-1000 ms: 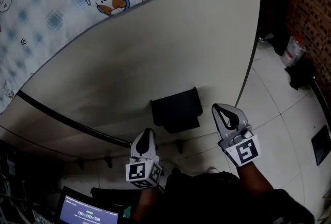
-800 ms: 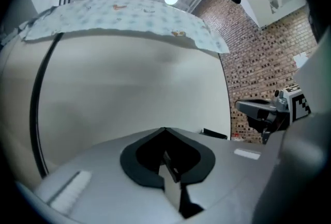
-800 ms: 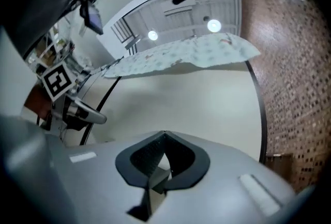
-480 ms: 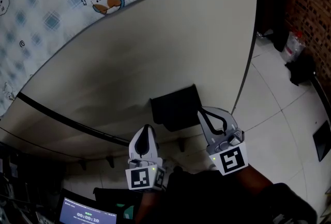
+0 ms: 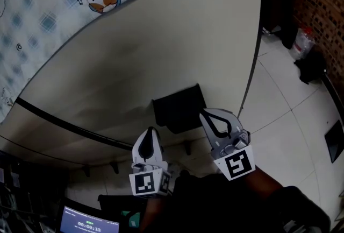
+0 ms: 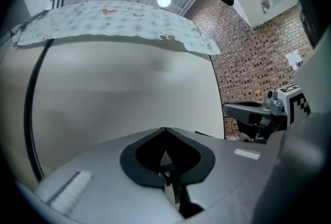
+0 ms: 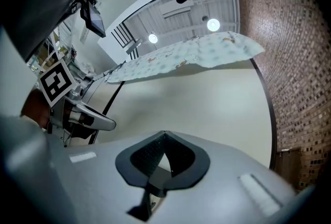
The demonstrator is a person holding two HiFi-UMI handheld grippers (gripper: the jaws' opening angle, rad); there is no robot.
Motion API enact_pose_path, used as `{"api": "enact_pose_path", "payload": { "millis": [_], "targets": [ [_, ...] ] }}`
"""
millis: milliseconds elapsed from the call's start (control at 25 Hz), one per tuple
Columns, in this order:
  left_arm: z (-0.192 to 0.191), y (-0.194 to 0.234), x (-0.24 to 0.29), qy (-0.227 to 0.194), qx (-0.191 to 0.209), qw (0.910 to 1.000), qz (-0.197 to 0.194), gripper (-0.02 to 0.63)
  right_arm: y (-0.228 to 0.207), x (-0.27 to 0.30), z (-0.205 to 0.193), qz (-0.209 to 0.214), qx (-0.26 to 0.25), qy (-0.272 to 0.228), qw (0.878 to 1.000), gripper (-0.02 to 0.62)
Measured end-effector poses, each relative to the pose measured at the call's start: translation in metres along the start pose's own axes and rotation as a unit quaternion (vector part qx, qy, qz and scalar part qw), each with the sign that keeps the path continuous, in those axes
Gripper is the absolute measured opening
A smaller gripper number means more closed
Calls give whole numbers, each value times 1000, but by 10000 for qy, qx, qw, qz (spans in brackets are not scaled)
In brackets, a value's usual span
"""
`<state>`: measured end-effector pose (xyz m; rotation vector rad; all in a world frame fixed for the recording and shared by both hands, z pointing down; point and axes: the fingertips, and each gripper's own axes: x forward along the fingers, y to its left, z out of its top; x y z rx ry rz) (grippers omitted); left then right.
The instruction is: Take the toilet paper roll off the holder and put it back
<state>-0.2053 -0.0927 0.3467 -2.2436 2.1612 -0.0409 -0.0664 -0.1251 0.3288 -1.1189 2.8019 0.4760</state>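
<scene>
Two grippers, both with fingers pressed together and nothing between them.

- Left gripper [image 6: 165,131]: tips meet, only bare wall [image 5: 161,43] ahead.
- Right gripper [image 7: 164,136]: same, closed on air, wall ahead.
- Black box [image 5: 179,109] on the wall is probably the holder. In the head view it's at 12 o'clock from the left tips and 10 o'clock from the right tips. The right tips are just beside its right edge, the left tips near its lower edge. Can't tell if either touches it.
- Roll: not visible in any view. It could be inside or under the box, and the box hides that from above. Can't confirm.
- Further out: patterned cloth [image 5: 48,6] over the wall top at 11 o'clock, tiled floor [image 5: 290,135] at 3 o'clock.

Step, my read: ambiguous. Empty closed fingers hovering at the box fit two cases: closing in on a roll that's on the holder, or pulling clear of one that's back on it.

Next move depends on where the roll is. The box front needs to be in a gripper view before committing to anything.
</scene>
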Motion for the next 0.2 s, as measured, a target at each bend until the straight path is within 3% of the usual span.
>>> {"api": "enact_pose_path", "payload": {
  "millis": [200],
  "targets": [
    [3, -4, 1, -105, 123, 9999, -32, 18, 0, -2, -5, 48, -102, 163, 9998, 2]
  ]
}}
